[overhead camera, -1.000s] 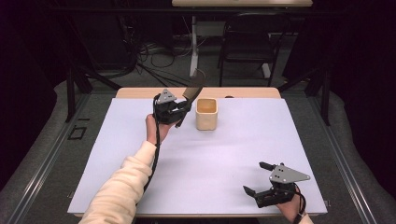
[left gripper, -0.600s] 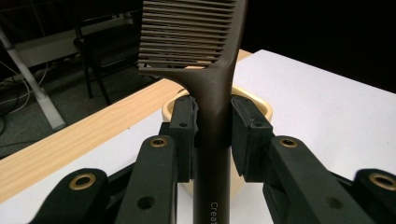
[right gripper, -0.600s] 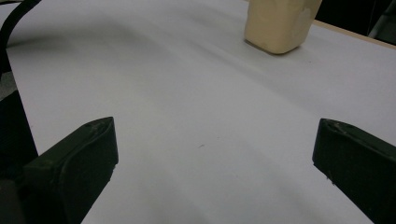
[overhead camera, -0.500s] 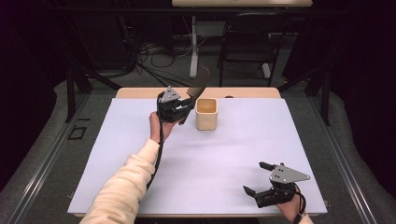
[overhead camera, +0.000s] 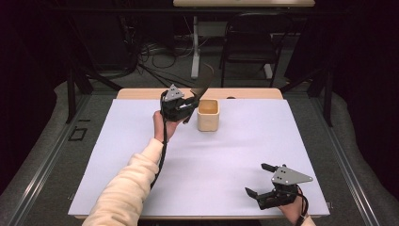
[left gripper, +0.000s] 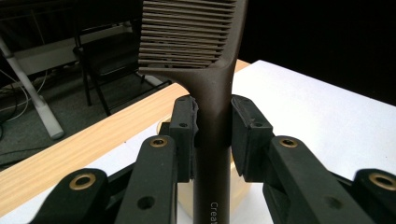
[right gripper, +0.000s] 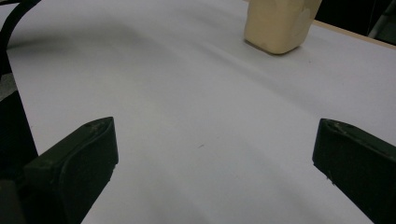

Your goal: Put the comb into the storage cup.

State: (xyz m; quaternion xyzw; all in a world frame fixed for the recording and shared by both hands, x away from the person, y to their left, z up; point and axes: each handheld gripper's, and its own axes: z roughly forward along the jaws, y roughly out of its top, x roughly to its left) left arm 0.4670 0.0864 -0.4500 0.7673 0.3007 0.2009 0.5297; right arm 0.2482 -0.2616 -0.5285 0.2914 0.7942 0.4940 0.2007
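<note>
A dark brown comb point(left gripper: 212, 93) stands between the jaws of my left gripper point(left gripper: 213, 126), which is shut on its handle, teeth end up. In the high view the left gripper point(overhead camera: 187, 109) hovers just left of a cream square cup point(overhead camera: 208, 115) at the back of the white table, with the comb point(overhead camera: 201, 89) reaching over the cup's left rim. My right gripper point(overhead camera: 261, 180) rests near the table's front right corner, jaws wide open with nothing between them. From the right gripper view point(right gripper: 215, 154), the cup point(right gripper: 279, 23) lies far ahead.
A white sheet point(overhead camera: 235, 155) covers the table, with a wooden strip point(overhead camera: 254, 93) along its far edge. Behind the table stand a dark chair point(overhead camera: 247, 52) and floor cables point(overhead camera: 155, 52). The left arm's sleeve point(overhead camera: 127, 188) crosses the front left.
The left gripper with the comb has drifted slightly right, closer to the cup. The right gripper has stayed put.
</note>
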